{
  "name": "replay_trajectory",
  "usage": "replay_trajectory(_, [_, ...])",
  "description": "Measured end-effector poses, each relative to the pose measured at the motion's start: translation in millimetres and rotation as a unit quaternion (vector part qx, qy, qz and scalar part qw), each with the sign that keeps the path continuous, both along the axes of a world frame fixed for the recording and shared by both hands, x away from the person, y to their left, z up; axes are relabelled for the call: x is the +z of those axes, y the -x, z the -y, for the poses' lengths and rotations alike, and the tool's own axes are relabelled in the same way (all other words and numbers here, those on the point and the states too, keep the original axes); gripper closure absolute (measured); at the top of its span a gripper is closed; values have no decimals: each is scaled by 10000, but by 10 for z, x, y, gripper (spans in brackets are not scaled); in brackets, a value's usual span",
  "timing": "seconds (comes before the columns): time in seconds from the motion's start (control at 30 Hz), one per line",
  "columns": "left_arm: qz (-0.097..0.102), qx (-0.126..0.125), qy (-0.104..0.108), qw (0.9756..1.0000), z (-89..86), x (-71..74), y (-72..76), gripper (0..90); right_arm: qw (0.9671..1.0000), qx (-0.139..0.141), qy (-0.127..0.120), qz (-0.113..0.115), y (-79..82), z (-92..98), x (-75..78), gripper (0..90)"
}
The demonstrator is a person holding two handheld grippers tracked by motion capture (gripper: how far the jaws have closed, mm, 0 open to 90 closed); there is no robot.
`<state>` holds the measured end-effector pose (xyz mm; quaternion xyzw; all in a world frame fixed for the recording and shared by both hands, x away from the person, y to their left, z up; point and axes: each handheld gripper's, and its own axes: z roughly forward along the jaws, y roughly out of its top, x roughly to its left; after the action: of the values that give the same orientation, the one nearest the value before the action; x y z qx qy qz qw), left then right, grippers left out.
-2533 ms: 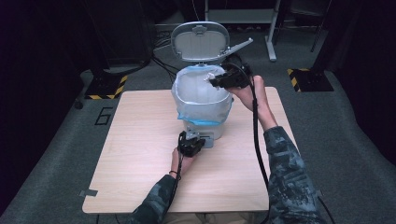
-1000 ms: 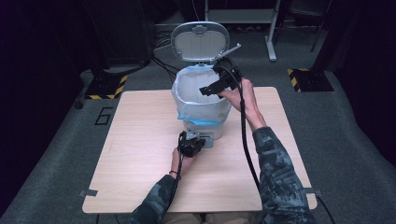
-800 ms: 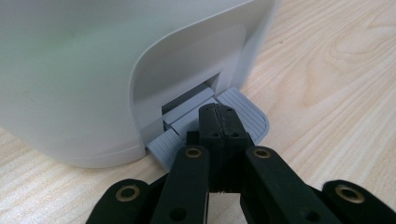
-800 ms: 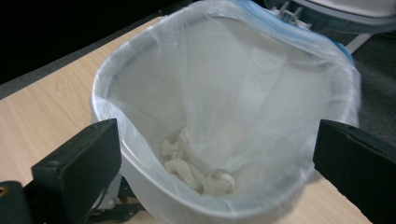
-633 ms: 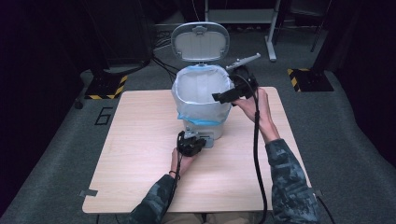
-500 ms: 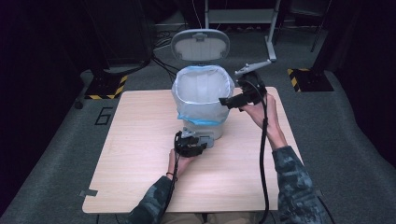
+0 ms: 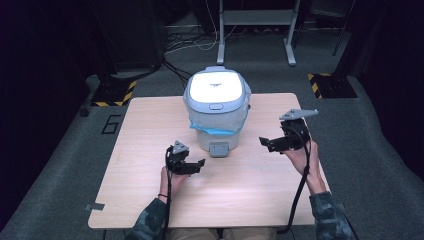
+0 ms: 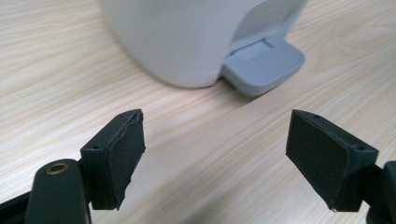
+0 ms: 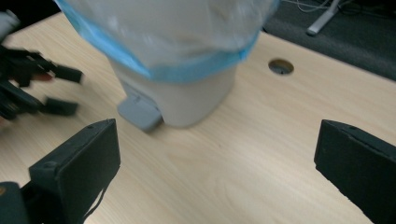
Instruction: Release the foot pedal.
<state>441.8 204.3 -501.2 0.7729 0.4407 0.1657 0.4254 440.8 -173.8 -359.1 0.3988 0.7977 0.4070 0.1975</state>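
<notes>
A small white bin (image 7: 216, 107) stands near the middle of the wooden bench (image 7: 150, 190), a bit toward the far edge. Its lid (image 7: 216, 86) is shut. A thin see-through bag with a blue band (image 9: 187, 70) hangs out over the rim. At the front, low down, a grey pedal (image 8: 264, 65) sticks out.

The left gripper (image 7: 186, 165) hovers just in front of the pedal. Its fingers (image 8: 116, 149) are spread wide and hold nothing. The right gripper (image 7: 280, 142) is off to the right side of the bin, apart from it. Its fingers (image 9: 79, 163) are wide too, and empty.

The bin looks like hard, smooth plastic, so it is probably light and may slide on the bench if pushed. Its round sides would be slippery to squeeze. The bag is soft and could tear or slip off, so it is not a good place to grab. The flat, ridged pedal is likely the best spot to press on.
</notes>
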Motion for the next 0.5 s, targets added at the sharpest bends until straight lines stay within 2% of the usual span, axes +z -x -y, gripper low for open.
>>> replay_trajectory(0.03, [9, 41, 11, 10000, -47, -2, 17, 186, 10000, -41, -2, -18, 31, 33, -75, 0])
replay_trajectory(0.27, [15, 352, -305, 9989, -387, -34, 139, 160, 9993, -340, 32, -167, 247, 258, -583, 0])
replay_trajectory(0.43, [0, 664, -433, 9969, -637, -99, 230, 148, 9980, -548, 25, -301, 357, 398, -873, 0])
replay_trajectory(0.5, [-62, 743, -473, 9961, -726, -128, 260, 146, 9970, -681, 104, -350, 399, 439, -986, 0])
